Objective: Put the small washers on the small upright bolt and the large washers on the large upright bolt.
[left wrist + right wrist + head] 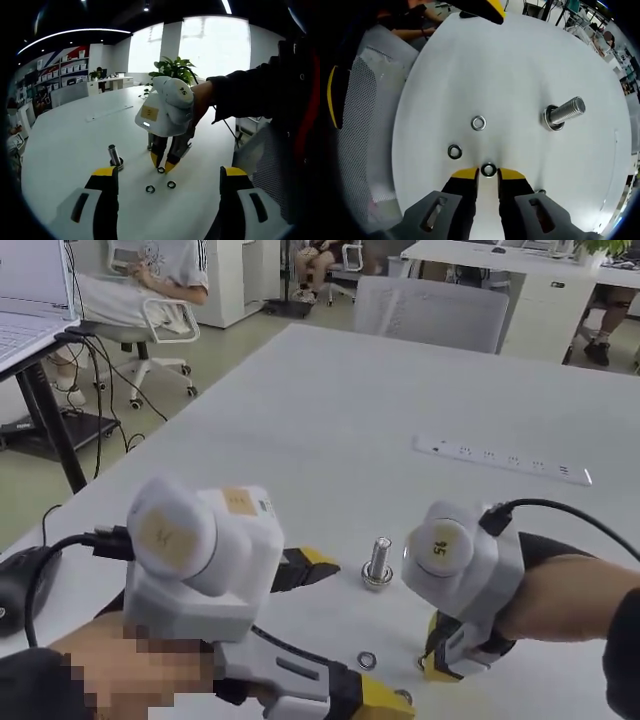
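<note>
The large bolt (378,562) (565,112) stands upright mid-table with a washer around its base. My right gripper (488,175) (440,668) points down at the table, its yellow tips pinching a washer (488,169) (161,170) that lies on the tabletop. Two more loose washers (478,122) (454,151) lie just beyond it. My left gripper (170,175) (348,633) hovers low at the near left, jaws spread wide with nothing between them, facing the right gripper (165,162). A thin upright bolt (149,146) is mostly hidden behind the right gripper.
A white power strip (505,460) lies farther back on the white table (330,410). The table's near edge and a mesh chair (365,130) are close to the washers. A laptop desk (35,335) and seated people are at the far left.
</note>
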Motion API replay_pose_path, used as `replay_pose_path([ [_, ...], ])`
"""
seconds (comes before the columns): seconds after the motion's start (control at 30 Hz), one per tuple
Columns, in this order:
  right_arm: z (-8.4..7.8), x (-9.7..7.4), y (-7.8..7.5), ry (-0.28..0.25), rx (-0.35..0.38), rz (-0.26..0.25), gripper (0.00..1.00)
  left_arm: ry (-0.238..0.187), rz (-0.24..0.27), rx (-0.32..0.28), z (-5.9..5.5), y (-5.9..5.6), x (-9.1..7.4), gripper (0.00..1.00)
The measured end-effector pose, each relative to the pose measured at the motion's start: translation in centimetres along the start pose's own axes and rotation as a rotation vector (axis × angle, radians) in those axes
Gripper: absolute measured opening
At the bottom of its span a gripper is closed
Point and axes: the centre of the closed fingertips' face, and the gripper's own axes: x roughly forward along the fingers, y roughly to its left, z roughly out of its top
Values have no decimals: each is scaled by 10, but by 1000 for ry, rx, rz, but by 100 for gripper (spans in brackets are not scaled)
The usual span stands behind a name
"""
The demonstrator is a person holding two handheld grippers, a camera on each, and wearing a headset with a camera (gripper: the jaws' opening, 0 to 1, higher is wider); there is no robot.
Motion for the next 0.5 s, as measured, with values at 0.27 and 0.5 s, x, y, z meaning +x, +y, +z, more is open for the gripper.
replay_pose_path([
  [0.27, 0, -1, 1, -1, -30, -6, 15, -6, 1, -1, 2, 0, -1, 83],
  [0.5, 0, -1, 1, 2, -22, -4, 15, -6, 2, -1, 2, 1, -1, 83],
])
